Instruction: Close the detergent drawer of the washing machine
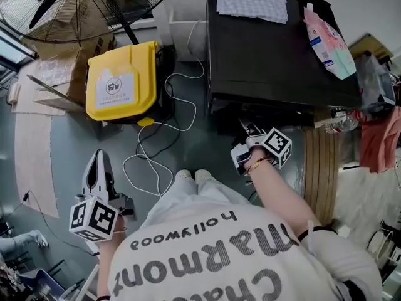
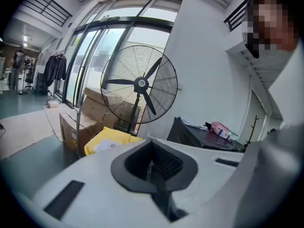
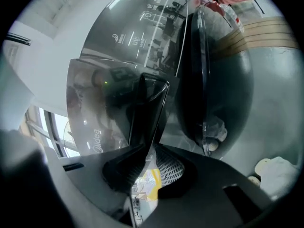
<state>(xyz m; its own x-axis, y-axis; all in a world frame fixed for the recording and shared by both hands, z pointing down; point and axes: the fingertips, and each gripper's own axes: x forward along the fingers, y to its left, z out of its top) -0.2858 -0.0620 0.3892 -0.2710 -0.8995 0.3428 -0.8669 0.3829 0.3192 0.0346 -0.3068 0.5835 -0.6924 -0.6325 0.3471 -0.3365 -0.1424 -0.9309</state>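
We stood before the dark, box-shaped washing machine point(image 1: 276, 55). On its top lay a checked cloth point(image 1: 250, 0) at the far left and a pink-and-white plastic pouch point(image 1: 327, 39) at the right. Left of the machine sat a yellow lidded plastic bin point(image 1: 122, 80), with brown cardboard boxes point(image 1: 56, 68) to its left and a black cage fan point(image 1: 81, 5) behind it. A white cable point(image 1: 156, 149) looped over the floor between bin and machine. The right gripper point(image 1: 246, 130) was at the machine's front, the left gripper point(image 1: 99, 160) well apart, before the bin.
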